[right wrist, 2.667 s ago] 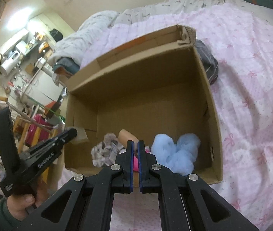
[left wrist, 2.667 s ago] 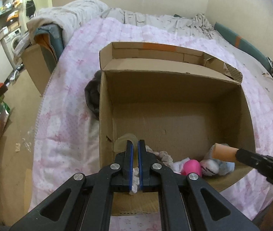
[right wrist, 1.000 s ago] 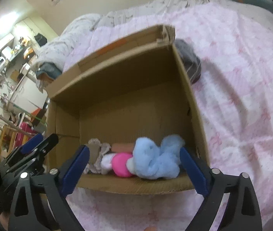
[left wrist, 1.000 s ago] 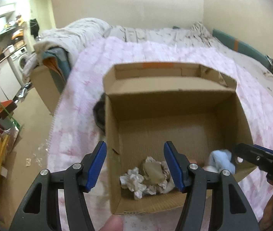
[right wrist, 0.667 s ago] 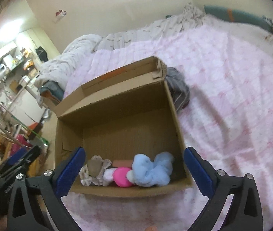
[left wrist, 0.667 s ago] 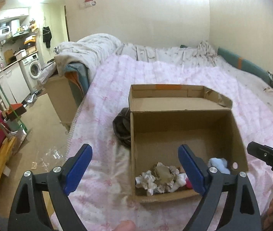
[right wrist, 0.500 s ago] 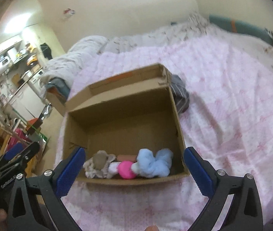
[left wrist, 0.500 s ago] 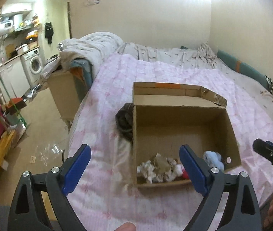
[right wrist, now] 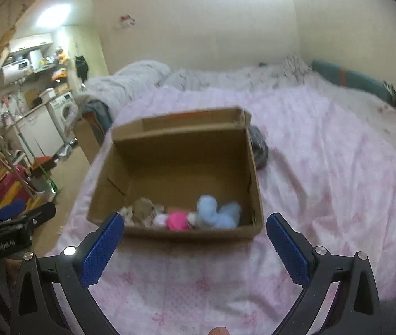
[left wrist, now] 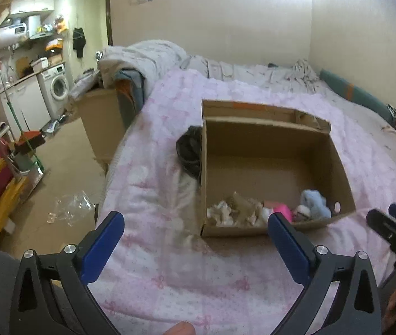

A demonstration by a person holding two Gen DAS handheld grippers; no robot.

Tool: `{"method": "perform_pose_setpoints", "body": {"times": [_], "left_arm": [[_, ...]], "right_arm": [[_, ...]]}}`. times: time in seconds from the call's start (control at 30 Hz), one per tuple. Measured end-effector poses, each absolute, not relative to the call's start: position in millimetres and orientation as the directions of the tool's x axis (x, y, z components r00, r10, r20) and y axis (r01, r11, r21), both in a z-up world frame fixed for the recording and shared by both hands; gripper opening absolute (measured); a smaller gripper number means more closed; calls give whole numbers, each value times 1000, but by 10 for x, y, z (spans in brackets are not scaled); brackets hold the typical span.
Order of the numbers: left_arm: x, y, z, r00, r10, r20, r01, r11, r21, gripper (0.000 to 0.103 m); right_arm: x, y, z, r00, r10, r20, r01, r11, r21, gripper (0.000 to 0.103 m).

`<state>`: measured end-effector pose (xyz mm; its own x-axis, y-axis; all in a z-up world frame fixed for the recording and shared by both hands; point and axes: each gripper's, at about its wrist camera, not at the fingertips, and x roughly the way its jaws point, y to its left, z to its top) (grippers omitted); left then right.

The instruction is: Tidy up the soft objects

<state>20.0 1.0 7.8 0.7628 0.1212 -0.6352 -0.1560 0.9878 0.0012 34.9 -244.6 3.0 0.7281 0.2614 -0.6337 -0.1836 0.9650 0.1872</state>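
An open cardboard box (left wrist: 270,167) (right wrist: 181,150) sits on a pink bedspread. Along its near wall lie soft things: a beige and white plush (left wrist: 234,209) (right wrist: 145,209), a pink ball (left wrist: 281,210) (right wrist: 177,220) and a light blue plush (left wrist: 314,203) (right wrist: 216,213). My left gripper (left wrist: 195,231) is open and empty, held back from the box over the bedspread. My right gripper (right wrist: 191,234) is open and empty, also short of the box. Each gripper shows at the edge of the other's view.
A dark bundle of cloth (left wrist: 189,150) (right wrist: 258,148) lies against the box's side. Crumpled grey bedding (left wrist: 147,58) is heaped at the bed's head. Left of the bed are a brown cabinet (left wrist: 100,122), floor with plastic litter (left wrist: 69,209), a washing machine (left wrist: 55,89) and shelves.
Both grippers opened from shut inside the box and drew back and up. The soft things stay in the box, which now looks smaller and farther away.
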Motion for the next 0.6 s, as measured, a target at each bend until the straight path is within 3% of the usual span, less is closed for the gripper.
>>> {"method": "perform_pose_setpoints", "body": {"times": [0.13, 0.23, 0.6], "left_arm": [[282, -20, -17, 727, 67, -683, -126, 991, -37, 102], [322, -79, -120, 692, 114, -713, -140, 990, 22, 102], [281, -78, -80, 718, 57, -694, -114, 993, -36, 102]], "right_arm": [[402, -2491, -53, 731, 238, -639, -141, 970, 200, 103], [403, -2467, -95, 735, 204, -646, -123, 978, 169, 103], [384, -2359, -113, 738, 203, -644, -159, 979, 126, 103]]}}
